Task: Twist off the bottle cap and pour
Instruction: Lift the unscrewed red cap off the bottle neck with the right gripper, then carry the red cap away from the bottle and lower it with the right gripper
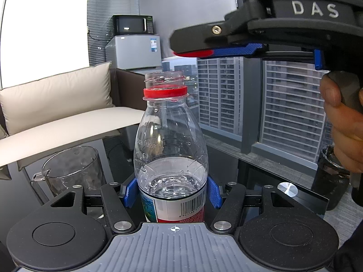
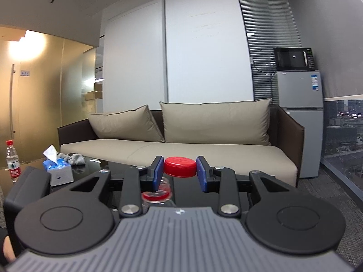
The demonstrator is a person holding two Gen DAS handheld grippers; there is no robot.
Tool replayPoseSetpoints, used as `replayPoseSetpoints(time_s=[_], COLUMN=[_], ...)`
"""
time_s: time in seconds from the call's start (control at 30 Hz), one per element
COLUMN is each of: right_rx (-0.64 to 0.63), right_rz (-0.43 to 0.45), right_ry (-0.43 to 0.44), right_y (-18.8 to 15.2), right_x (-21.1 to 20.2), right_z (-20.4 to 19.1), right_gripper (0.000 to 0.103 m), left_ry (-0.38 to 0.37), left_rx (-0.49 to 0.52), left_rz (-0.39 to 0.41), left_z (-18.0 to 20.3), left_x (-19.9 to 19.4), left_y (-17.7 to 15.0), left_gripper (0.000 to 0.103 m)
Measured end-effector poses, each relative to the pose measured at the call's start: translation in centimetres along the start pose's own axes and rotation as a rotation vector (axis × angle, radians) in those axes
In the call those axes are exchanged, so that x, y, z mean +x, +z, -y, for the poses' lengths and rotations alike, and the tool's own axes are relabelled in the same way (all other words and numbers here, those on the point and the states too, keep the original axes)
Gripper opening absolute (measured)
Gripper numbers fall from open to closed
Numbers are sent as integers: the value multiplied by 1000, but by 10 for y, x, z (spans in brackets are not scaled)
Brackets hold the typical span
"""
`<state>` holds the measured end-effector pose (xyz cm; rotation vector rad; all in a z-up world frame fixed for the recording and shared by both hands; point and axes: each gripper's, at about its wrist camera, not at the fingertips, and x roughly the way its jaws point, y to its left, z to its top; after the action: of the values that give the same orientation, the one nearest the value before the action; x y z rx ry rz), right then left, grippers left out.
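Note:
A clear plastic water bottle [image 1: 170, 149], partly filled, stands upright with its neck open and a red ring below the thread. My left gripper [image 1: 172, 192] is shut on the bottle's labelled body. My right gripper [image 2: 180, 170] is shut on the red cap [image 2: 180, 166] and holds it above and to the right of the bottle's mouth. It also shows in the left wrist view [image 1: 192, 53]. The bottle's open neck [image 2: 158, 192] shows below the right gripper. A clear empty pitcher [image 1: 72, 167] stands on the dark glass table to the bottle's left.
A beige sofa [image 2: 181, 140] lies beyond the glass table [image 1: 261, 176]. A tissue box [image 2: 59, 170] and a second capped bottle [image 2: 12, 161] stand at the table's left. A fridge with a microwave [image 2: 299, 117] stands by the window. A dark bin [image 1: 333, 176] sits at the right.

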<state>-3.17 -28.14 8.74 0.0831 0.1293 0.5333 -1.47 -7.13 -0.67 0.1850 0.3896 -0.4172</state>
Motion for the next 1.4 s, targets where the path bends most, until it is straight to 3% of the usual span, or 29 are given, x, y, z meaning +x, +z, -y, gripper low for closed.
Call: replayPoseSetpoints(time_s=[0.2,0.67,0.93,1.4], right_rx=[44,112,134,132], right_rz=[-62,-345,-465,-560], right_ry=[-85,-260,-284,-274], right_y=[-6,-39,-50,-69], right_x=[4,34,51,61], right_z=[19,47,50,49], right_gripper=[34,34,34,34], left_ry=[0,-1,-2,-2], left_rx=[-1,-3,-5,-4], left_rz=[-1,-2,-3,-4], left_z=[0,-1,-1,-1], left_x=[0,-4,-4,-4], left_y=[-3,-7,-9,-10], left_gripper=[57,57,57,57])
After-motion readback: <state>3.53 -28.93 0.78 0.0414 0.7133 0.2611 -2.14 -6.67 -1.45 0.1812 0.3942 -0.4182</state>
